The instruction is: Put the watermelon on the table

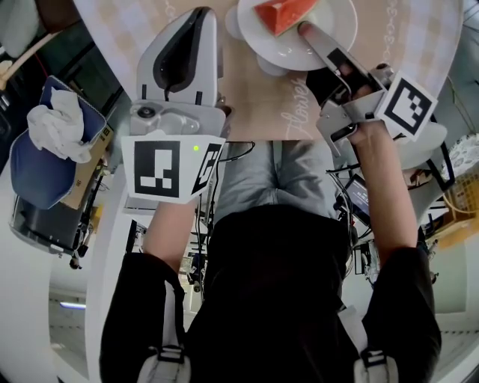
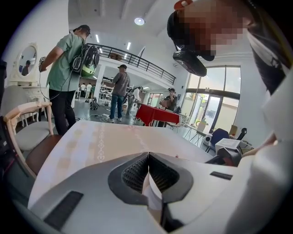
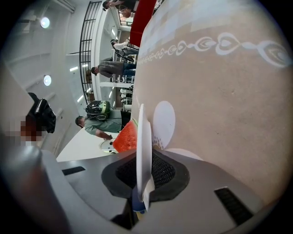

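Note:
A red watermelon wedge (image 1: pixel 283 13) lies on a white plate (image 1: pixel 333 26) at the far edge of the head view, over the beige tablecloth (image 1: pixel 254 90). My right gripper (image 1: pixel 308 31) is shut on the plate's near rim. In the right gripper view the plate (image 3: pixel 144 146) stands edge-on between the jaws, with the watermelon (image 3: pixel 127 137) on its left face. My left gripper (image 1: pixel 200 13) hovers over the table, left of the plate, with its jaws shut and nothing between them. In its own view the left gripper (image 2: pixel 148 157) points across the bare cloth (image 2: pixel 110 141).
Two white round discs (image 1: pixel 233 22) (image 1: pixel 273 67) lie on the cloth beside and under the plate. A blue seat with a white cloth (image 1: pixel 52 138) stands to my left. A wooden chair (image 2: pixel 25 132), standing people (image 2: pixel 64 68) and a red-covered table (image 2: pixel 158 114) lie beyond.

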Available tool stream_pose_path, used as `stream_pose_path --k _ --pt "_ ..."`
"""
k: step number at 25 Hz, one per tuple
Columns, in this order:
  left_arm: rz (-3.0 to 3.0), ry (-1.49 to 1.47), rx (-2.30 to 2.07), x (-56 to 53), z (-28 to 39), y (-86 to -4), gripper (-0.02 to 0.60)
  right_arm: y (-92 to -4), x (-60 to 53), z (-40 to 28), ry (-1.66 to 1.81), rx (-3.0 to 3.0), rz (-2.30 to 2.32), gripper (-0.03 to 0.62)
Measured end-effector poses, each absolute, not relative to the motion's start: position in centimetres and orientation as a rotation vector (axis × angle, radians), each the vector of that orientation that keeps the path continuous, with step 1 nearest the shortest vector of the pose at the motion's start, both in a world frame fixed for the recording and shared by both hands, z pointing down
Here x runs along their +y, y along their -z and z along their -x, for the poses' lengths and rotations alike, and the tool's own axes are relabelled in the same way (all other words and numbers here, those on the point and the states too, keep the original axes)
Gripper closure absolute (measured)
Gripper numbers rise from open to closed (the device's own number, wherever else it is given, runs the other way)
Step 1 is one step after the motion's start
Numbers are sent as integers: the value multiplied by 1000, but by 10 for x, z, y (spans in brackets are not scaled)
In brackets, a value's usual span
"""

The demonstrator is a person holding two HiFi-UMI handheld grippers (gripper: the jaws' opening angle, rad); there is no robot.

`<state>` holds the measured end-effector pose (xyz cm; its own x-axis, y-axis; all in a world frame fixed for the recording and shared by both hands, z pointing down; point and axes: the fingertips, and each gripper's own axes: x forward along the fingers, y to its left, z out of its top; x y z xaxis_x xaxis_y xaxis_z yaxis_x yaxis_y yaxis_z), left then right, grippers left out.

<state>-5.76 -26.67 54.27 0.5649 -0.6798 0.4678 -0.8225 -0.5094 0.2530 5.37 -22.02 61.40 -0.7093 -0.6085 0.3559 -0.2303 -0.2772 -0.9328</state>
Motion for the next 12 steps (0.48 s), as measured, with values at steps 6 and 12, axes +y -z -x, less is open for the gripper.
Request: stream_pose_path --k 6,12 --pt "-2354 -437 -1209 -265 57 -542 569 -611 -218 -52 2090 1722 1050 561" --pt "-2357 -436 -1213 -268 57 -541 569 -611 -217 -55 2082 1782 1104 507"
